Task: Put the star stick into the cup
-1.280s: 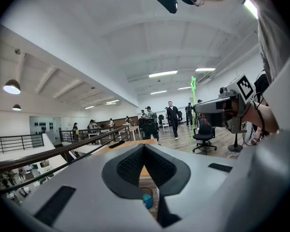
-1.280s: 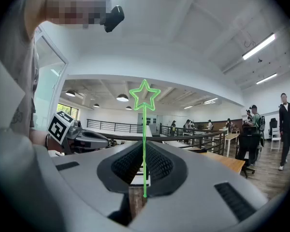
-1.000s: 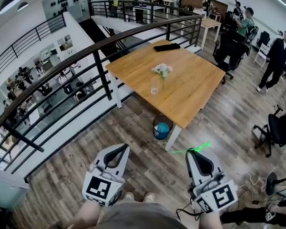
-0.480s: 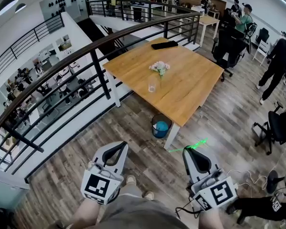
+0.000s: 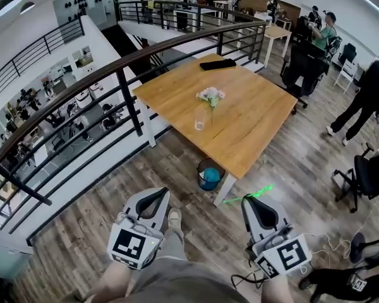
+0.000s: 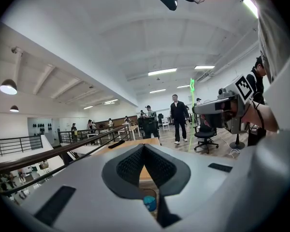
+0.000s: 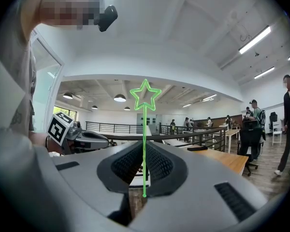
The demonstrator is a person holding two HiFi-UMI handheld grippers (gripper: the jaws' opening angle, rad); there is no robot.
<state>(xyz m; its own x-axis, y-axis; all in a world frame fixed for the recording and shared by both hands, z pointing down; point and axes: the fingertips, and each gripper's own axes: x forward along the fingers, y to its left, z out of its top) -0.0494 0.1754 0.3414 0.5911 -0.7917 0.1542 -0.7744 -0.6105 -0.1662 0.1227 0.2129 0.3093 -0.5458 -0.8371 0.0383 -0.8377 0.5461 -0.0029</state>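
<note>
The right gripper [image 5: 253, 198] has its jaws narrow and pressed on the thin stem of the star stick [image 7: 144, 129], near the stem's lower end. The long part with the green star rises past the jaw tips, straight in line with them. The left gripper [image 6: 144, 148] has its jaws together with nothing between them.

The cup [image 5: 201, 117] is far ahead of both grippers, on the wooden table [image 5: 259, 115], a little to the left of where the right gripper points. White flowers [image 5: 211, 95] are at it or just behind it; I cannot tell which. A blue bin [image 5: 208, 174] stands on the floor between the grippers and the cup.

The step in hand, I judge, is to carry the stick to the table. To do it well, the grip should stay firm, because the stem is thin and can turn between the pads. At the cup, the free end must come over the mouth first and go down beside the flowers without pushing the cup.

Both forearms are held low and close to the body, side by side, with the jaws pointing forward.
</note>
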